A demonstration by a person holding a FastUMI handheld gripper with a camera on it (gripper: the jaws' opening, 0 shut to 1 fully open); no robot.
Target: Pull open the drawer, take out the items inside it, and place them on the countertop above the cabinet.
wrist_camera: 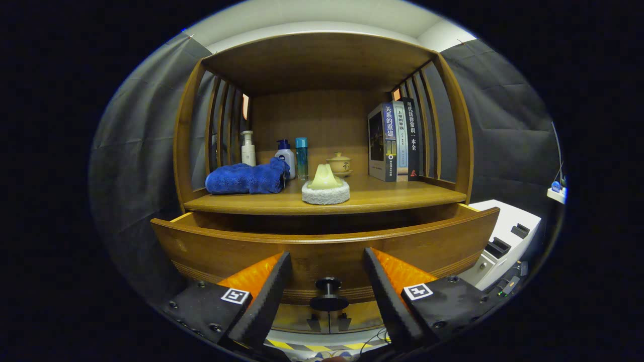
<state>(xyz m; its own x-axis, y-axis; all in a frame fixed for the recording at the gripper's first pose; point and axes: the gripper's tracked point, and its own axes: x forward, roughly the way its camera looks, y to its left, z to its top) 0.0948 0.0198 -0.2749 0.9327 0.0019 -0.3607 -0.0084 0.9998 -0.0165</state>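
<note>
Between wide-open gripper [327, 281] fingers sits the drawer [322, 249] knob [328, 294]; untouched.

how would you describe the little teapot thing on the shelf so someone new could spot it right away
Start at the wooden cabinet and its countertop above the pulled-out drawer, beyond the open gripper. At the back, between a teal bottle and upright books, sits the lidded cup: tan, squat and on a saucer.

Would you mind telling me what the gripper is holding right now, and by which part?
Nothing: the gripper is open, its fingers either side of the drawer knob without touching it.
</note>
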